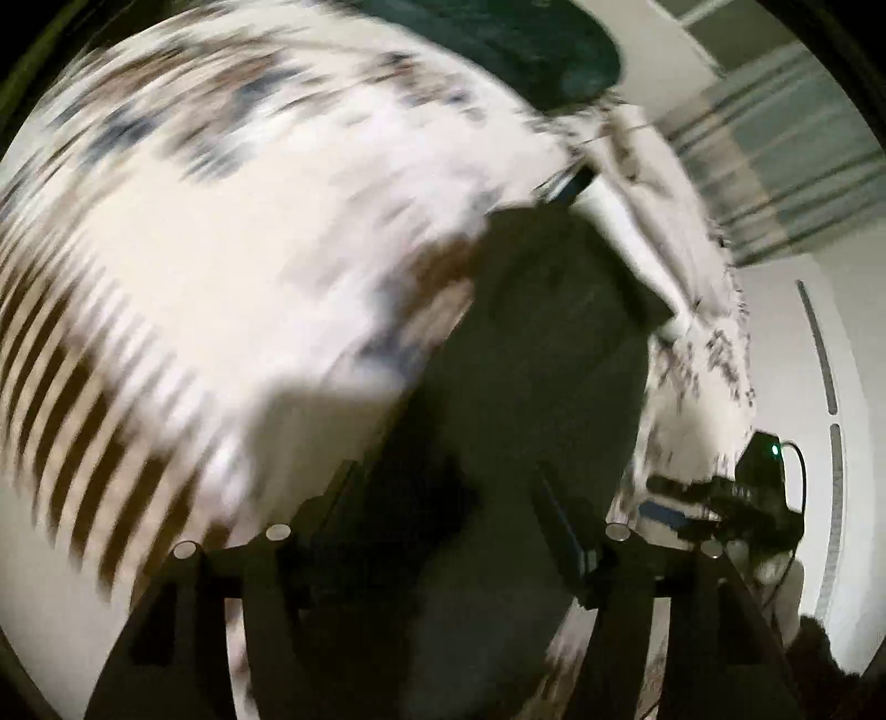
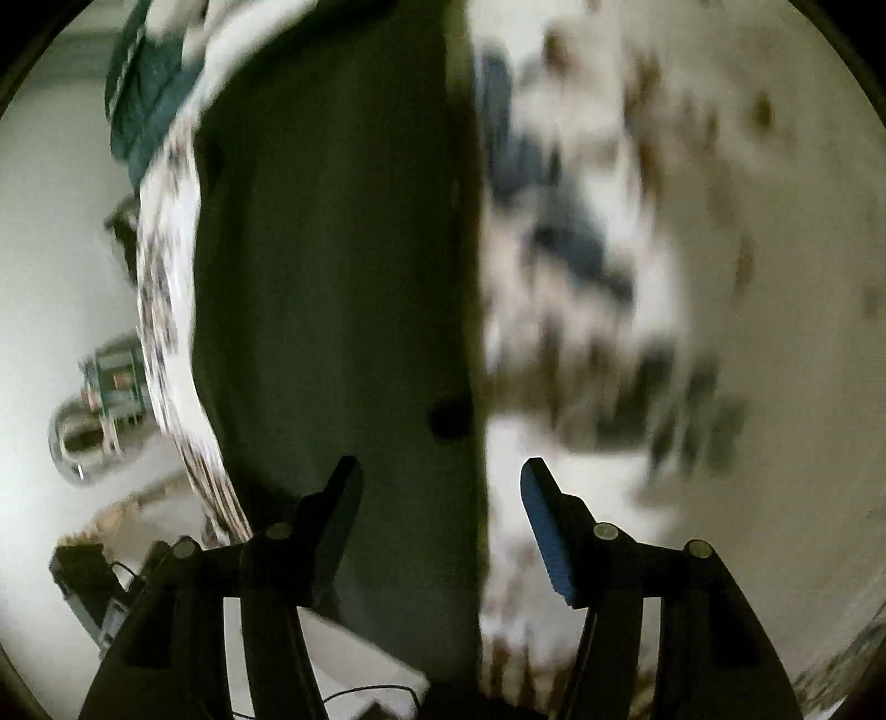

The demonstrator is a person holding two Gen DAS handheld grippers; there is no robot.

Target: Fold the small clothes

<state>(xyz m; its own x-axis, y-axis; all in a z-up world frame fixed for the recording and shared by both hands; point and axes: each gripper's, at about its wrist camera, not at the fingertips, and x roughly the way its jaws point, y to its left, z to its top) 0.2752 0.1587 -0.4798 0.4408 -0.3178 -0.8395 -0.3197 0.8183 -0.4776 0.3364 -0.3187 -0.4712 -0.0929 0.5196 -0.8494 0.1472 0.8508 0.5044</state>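
A dark green-black garment (image 1: 526,354) lies on a white patterned bedspread (image 1: 221,232). In the left wrist view it runs between my left gripper's fingers (image 1: 443,482), which are spread apart over it. In the right wrist view the same dark garment (image 2: 332,249) fills the middle, its straight edge running down the frame. My right gripper (image 2: 440,476) is open, its fingers either side of that edge; the right finger has a blue pad (image 2: 545,531). Both views are blurred by motion.
A dark teal cloth (image 1: 526,44) lies at the far end of the bed, also in the right wrist view (image 2: 144,94). A black device with a green light (image 1: 767,476) sits off the bed's right side. A shiny metal object (image 2: 83,437) stands on the pale floor.
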